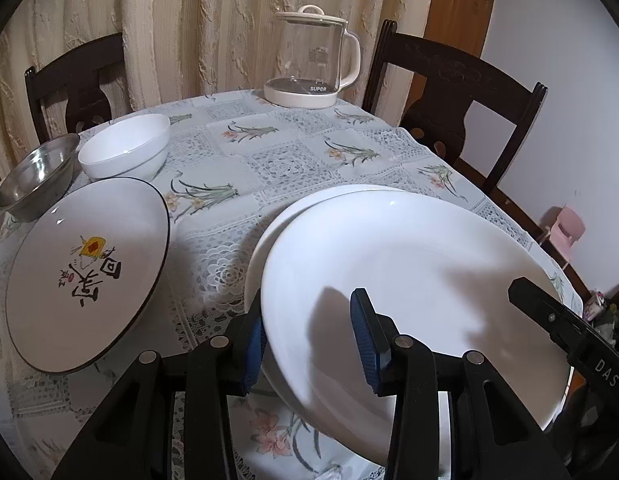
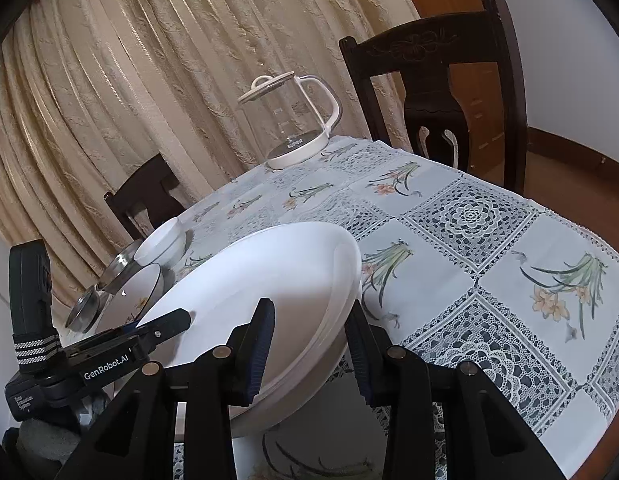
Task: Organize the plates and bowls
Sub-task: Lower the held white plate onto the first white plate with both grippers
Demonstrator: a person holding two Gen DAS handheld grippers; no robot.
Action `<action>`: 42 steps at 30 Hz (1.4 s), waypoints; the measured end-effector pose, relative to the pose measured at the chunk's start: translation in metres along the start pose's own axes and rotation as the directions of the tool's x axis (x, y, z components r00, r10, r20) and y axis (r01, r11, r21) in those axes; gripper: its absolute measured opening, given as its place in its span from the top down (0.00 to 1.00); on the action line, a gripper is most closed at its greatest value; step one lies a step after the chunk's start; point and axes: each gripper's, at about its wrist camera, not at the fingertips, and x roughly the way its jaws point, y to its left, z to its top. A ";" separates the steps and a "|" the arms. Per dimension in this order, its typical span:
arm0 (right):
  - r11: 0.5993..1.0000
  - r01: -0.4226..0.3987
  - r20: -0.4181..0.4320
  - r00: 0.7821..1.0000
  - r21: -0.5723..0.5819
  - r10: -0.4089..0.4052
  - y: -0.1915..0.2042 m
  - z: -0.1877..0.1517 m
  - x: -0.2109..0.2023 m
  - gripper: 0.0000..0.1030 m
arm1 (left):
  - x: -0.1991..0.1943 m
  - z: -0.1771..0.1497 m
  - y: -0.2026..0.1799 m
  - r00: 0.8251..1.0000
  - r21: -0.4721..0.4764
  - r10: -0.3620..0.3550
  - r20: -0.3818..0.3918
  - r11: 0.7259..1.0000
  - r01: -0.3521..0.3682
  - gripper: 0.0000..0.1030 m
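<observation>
Open bench [image 1: 293,168] stretches between the far kettle [image 1: 309,60] and near white plates [image 1: 409,264]; bowls [image 1: 125,152] and the decorated plate [image 1: 89,272] crowd the left

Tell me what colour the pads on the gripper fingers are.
Dark blue, ribbed pads on black fingers, clearest in the left wrist view.

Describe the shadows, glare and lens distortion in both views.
Left wrist view: gripper shadows fall across the white plate, small glints on the printed plate, dark fisheye corners. Right wrist view: the plate is half shaded, curtain folds bow strongly, the glass kettle shows little glare.
</observation>
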 end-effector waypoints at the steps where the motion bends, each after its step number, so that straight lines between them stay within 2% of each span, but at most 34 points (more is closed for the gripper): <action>1: 1.000 0.005 0.000 1.000 0.002 -0.005 -0.001 0.000 0.000 0.62 | 0.000 0.000 0.000 1.000 0.000 -0.003 -0.006 1.000 0.003 0.60; 12: 0.999 0.042 -0.021 0.999 0.015 -0.042 -0.003 0.000 0.003 0.61 | 0.002 0.000 0.003 0.999 -0.014 -0.038 -0.037 0.999 0.038 0.59; 18: 0.997 0.078 -0.035 0.996 -0.019 -0.079 0.003 0.000 0.007 0.61 | -0.004 0.001 0.007 0.999 -0.029 -0.047 -0.023 0.999 0.046 0.59; 21: 0.995 0.092 -0.038 0.995 -0.027 -0.093 0.004 0.000 0.008 0.57 | -0.007 0.002 0.009 0.999 -0.036 -0.038 -0.009 0.999 0.038 0.59; 23: 0.995 0.097 -0.043 0.994 -0.034 -0.098 0.005 0.001 0.009 0.55 | -0.009 0.003 0.011 1.000 -0.044 -0.028 -0.001 0.999 0.028 0.56; 24: 0.994 0.101 -0.044 0.994 -0.035 -0.102 0.005 0.001 0.009 0.55 | -0.010 0.003 0.013 1.000 -0.048 -0.009 0.005 0.999 0.009 0.51; 26: 0.994 0.106 -0.041 0.993 -0.035 -0.108 0.006 0.001 0.010 0.54 | -0.014 0.003 0.015 0.999 -0.040 0.007 0.039 0.999 -0.005 0.48; 30: 0.994 0.106 -0.040 0.993 -0.033 -0.108 0.006 0.001 0.010 0.53 | -0.018 0.005 0.011 0.998 -0.008 0.011 0.056 1.000 -0.011 0.48; 37: 0.994 0.108 -0.044 0.993 -0.022 -0.109 0.004 0.001 0.010 0.52 | -0.016 -0.001 -0.001 0.999 0.032 0.012 0.047 0.999 -0.014 0.46; 42: 0.987 0.152 -0.035 0.987 -0.045 -0.154 0.009 0.000 0.010 0.49 | -0.018 -0.003 -0.004 0.999 0.044 0.015 0.050 0.999 -0.018 0.46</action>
